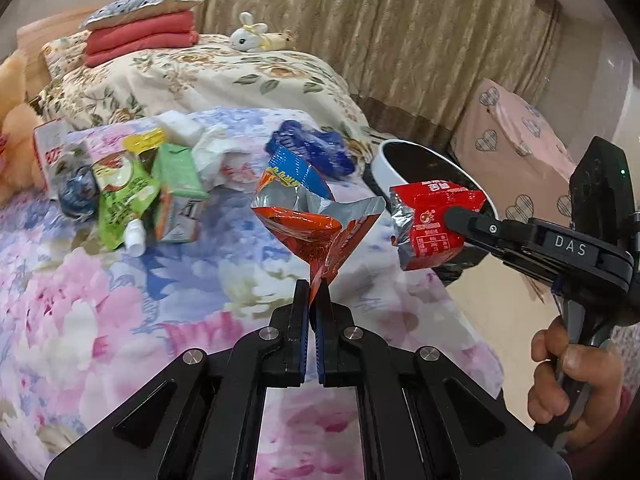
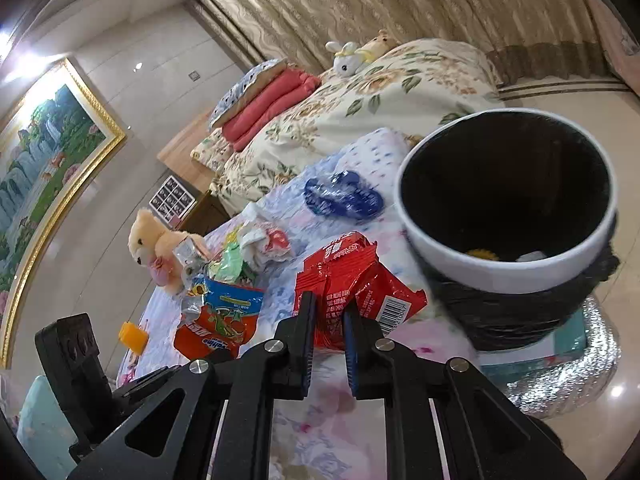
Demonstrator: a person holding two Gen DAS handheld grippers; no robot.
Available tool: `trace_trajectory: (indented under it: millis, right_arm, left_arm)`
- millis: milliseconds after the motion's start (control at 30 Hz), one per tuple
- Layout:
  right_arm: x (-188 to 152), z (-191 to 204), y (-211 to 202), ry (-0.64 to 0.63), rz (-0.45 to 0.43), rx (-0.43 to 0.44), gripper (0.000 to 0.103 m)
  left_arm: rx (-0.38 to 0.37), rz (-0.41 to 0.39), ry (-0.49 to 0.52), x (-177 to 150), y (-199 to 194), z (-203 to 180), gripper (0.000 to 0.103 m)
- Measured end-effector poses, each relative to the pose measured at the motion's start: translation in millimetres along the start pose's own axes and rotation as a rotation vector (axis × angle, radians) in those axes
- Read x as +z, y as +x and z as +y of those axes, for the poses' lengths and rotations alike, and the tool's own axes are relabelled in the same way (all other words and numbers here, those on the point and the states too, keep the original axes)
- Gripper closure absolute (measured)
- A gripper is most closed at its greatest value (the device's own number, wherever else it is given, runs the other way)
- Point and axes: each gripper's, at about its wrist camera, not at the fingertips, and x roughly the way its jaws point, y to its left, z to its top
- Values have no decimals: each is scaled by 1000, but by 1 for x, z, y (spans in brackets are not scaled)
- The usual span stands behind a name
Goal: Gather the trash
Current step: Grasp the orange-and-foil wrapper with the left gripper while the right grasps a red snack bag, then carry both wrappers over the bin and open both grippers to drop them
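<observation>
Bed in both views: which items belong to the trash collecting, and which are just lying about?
Job: orange snack bag in left gripper; red wrapper in right gripper; bin; blue wrapper; green pouch.

Lying about: rabbit toy; teddy bear; folded red blanket.

The bed [image 1: 100, 320] wears a pink and blue floral cover. A heap of wrappers [image 1: 132, 188], a crumpled blue bag [image 1: 316, 148] and an orange cup [image 2: 134, 336] lie on it. A teddy bear [image 2: 156, 244] sits beside the heap.

Bin [image 2: 508, 264] right of bed [image 1: 100, 300]; wrapper pile [image 1: 132, 192] on bed's left.
</observation>
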Motion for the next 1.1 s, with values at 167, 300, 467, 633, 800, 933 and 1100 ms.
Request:
trace_trajectory:
  millis: [167, 300, 467, 633, 800, 933, 1100]
  right_arm:
    - [5, -14, -17, 16, -36, -27, 90]
    - [9, -24, -28, 26, -58, -46, 90]
    - [17, -39, -40, 45, -88, -70, 90]
    - [26, -52, -47, 61, -108, -97, 90]
    - [34, -64, -47, 70, -111, -122, 90]
    - [39, -73, -46, 80, -114, -136, 90]
    - [46, -80, -43, 86, -116, -146, 90]
  left_arm:
    - [-17, 7, 32, 6, 5, -16, 101]
    - [-35, 12, 64, 11, 12, -33, 101]
    - [-61, 20, 88, 19, 19, -48, 101]
    - [-80, 36, 98, 26, 30, -60, 101]
    - [-90, 44, 115, 34, 39, -69, 101]
    - [-96, 50, 126, 40, 46, -75, 101]
    - [-108, 51, 147, 51, 54, -85, 101]
